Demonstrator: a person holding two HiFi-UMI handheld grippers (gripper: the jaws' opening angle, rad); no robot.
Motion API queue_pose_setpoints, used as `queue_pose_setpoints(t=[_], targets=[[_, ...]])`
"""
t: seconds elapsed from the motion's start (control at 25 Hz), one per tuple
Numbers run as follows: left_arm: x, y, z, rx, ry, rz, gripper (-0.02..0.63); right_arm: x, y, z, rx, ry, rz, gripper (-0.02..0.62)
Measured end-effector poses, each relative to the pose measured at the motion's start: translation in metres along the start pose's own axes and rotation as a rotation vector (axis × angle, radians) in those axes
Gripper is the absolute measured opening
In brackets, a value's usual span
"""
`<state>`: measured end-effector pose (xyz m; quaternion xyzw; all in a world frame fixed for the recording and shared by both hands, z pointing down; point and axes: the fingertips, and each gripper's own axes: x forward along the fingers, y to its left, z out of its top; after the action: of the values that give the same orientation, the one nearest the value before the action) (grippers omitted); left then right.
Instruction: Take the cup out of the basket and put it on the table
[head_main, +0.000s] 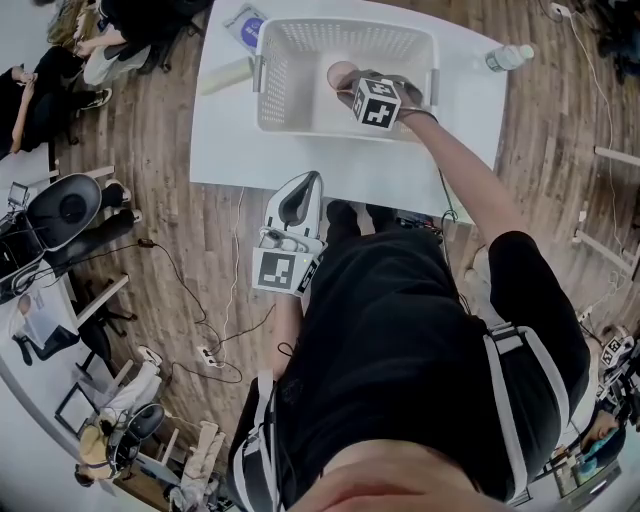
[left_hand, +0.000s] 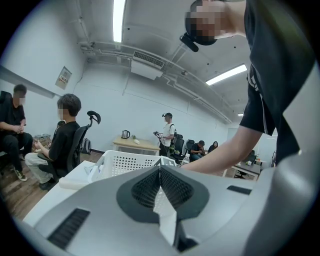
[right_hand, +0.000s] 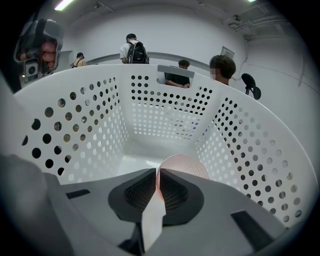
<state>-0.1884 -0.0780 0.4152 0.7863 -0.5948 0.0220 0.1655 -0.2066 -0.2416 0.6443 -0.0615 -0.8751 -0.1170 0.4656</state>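
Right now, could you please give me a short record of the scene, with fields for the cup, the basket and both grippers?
cup: pink, inside the basket, not yet taken out
basket: white, perforated, standing on the white table
right gripper: down inside the basket, fingers closed on the cup's rim
left gripper: fingers together, nothing between them, held near the table's near edge, outside the basket
bottle: on the table, outside the basket
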Motion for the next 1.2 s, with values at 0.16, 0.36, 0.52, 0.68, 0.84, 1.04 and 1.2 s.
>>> queue_pose_setpoints(t=[0.16,0.36,0.52,0.68,0.84,1.04,1.2], targets=[[0.000,-0.001,0.001,0.001,-0.003,0.001,0.021,-0.006,-0.003,0.004,0.005,-0.010,-0.008,0.039],[0.000,-0.003,0.001,0.003,-0.005,-0.004,0.021,-0.018,-0.007,0.014,0.005,-0.036,-0.027,0.038],[-0.003,-0.008,0.004,0.005,-0.013,-0.009,0.021,-0.033,-0.008,0.025,-0.003,-0.061,-0.044,0.038],[-0.006,-0.012,0.005,0.008,-0.022,-0.013,0.022,-0.047,-0.008,0.035,-0.011,-0.082,-0.062,0.037],[-0.009,-0.016,0.007,0.004,-0.033,-0.015,0.022,-0.061,-0.005,0.042,-0.013,-0.103,-0.083,0.036],[-0.012,-0.024,0.008,0.010,-0.044,-0.024,0.023,-0.086,-0.001,0.050,-0.014,-0.141,-0.115,0.035],[-0.012,-0.027,0.009,0.019,-0.046,-0.029,0.023,-0.111,-0.001,0.063,-0.016,-0.186,-0.145,0.035]])
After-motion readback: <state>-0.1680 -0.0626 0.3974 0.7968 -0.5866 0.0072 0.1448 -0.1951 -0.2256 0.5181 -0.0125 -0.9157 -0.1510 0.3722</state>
